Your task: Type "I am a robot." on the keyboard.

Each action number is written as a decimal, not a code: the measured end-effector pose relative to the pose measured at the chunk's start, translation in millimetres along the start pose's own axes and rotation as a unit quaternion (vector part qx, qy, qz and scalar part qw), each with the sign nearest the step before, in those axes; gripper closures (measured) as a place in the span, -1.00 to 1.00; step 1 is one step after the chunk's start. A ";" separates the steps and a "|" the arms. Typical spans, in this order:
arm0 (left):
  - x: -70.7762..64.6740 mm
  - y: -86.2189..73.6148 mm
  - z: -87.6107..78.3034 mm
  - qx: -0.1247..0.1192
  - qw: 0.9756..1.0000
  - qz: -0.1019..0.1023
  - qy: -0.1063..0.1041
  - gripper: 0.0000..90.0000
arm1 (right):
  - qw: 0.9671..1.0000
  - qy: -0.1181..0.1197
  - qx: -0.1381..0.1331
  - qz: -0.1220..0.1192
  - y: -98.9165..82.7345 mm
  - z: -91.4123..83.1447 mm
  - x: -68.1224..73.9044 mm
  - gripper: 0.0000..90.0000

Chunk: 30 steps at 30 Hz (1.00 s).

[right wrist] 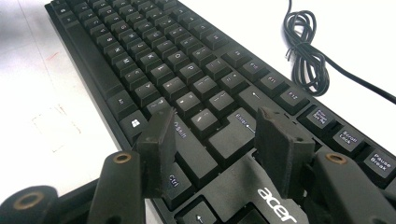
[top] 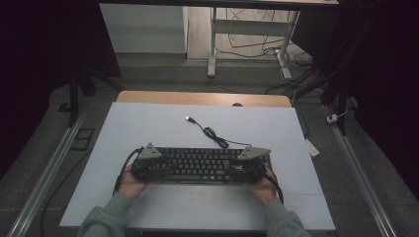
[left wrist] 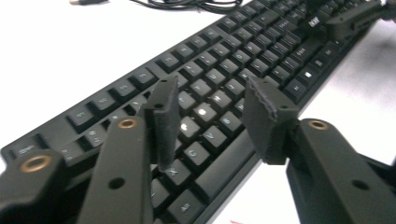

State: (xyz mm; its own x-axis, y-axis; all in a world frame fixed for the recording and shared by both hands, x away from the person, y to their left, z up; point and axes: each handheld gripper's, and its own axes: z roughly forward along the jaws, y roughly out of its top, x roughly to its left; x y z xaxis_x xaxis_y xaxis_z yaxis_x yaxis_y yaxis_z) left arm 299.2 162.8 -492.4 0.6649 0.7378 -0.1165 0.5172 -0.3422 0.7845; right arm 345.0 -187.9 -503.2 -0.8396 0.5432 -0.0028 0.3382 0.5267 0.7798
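Observation:
A black Acer keyboard [top: 197,165] lies on the white mat [top: 148,128], close to the person's side. My left gripper [top: 159,170] hovers over its left end, pointing along the keys. In the left gripper view the left gripper [left wrist: 210,91] is open, jaws wide apart just above the letter keys [left wrist: 205,109]. My right gripper [top: 238,170] sits over the right end. In the right gripper view the right gripper [right wrist: 215,116] is open above the Shift and Enter keys [right wrist: 233,133]. The keyboard's cable [top: 215,136] coils behind it and ends in a USB plug [top: 189,118].
The mat covers a wooden table [top: 202,98] whose far edge shows. The cable coil [right wrist: 306,51] lies right of the keyboard in the right gripper view. Dark floor, rails and a desk frame [top: 247,29] surround the table.

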 end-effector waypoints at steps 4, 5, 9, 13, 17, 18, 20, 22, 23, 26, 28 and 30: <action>3.0 0.4 -3.3 -0.002 1.000 -0.004 0.004 0.11 | 1.000 0.001 0.000 0.000 -0.1 0.5 0.2 0.07; 3.7 0.5 -4.0 -0.003 1.000 -0.004 0.004 0.10 | 1.000 0.001 0.001 0.000 -0.1 0.5 0.2 0.07; 5.4 0.9 -6.0 -0.003 1.000 -0.006 0.007 0.06 | 1.000 0.001 0.001 0.000 -0.1 0.4 0.1 0.07; 6.2 1.1 -6.7 -0.004 1.000 -0.007 0.008 0.04 | 1.000 0.001 0.001 -0.001 -0.1 0.3 -0.2 0.07; 7.4 1.1 -7.6 -0.003 1.000 -0.007 0.011 0.04 | 1.000 -0.001 0.001 0.000 -0.2 -0.2 -0.8 0.07; 7.6 1.1 -7.9 -0.003 1.000 -0.007 0.012 0.04 | 1.000 -0.001 0.001 0.000 -0.2 -0.3 -0.9 0.07; 8.5 1.1 -8.9 -0.004 1.000 -0.008 0.014 0.04 | 1.000 -0.001 0.001 0.000 -0.2 -0.4 -0.8 0.07; 9.0 1.2 -9.5 -0.005 1.000 -0.009 0.015 0.04 | 1.000 -0.001 0.001 -0.001 -0.1 -0.2 -0.5 0.07; 9.5 1.2 -10.0 -0.006 1.000 -0.009 0.018 0.03 | 1.000 0.000 0.001 0.000 -0.1 0.0 -0.4 0.07; 10.8 1.2 -11.2 -0.006 1.000 -0.010 0.022 0.03 | 1.000 0.000 0.002 0.000 -0.2 0.4 -0.3 0.07; 12.1 0.9 -11.9 -0.007 1.000 -0.012 0.024 0.03 | 1.000 0.000 0.003 -0.001 -0.2 0.6 -0.3 0.07; 13.4 0.8 -12.5 -0.007 1.000 -0.013 0.027 0.03 | 1.000 -0.001 0.004 0.000 -0.3 0.6 -0.2 0.07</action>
State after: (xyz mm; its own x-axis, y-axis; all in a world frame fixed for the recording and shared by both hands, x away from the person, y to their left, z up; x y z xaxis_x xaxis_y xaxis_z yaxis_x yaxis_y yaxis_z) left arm 301.8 179.7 -485.8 0.6217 0.7763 -0.1038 0.5258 -0.3155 0.7899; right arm 345.4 -187.7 -503.8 -0.8389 0.5443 -0.0033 0.3422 0.5322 0.7744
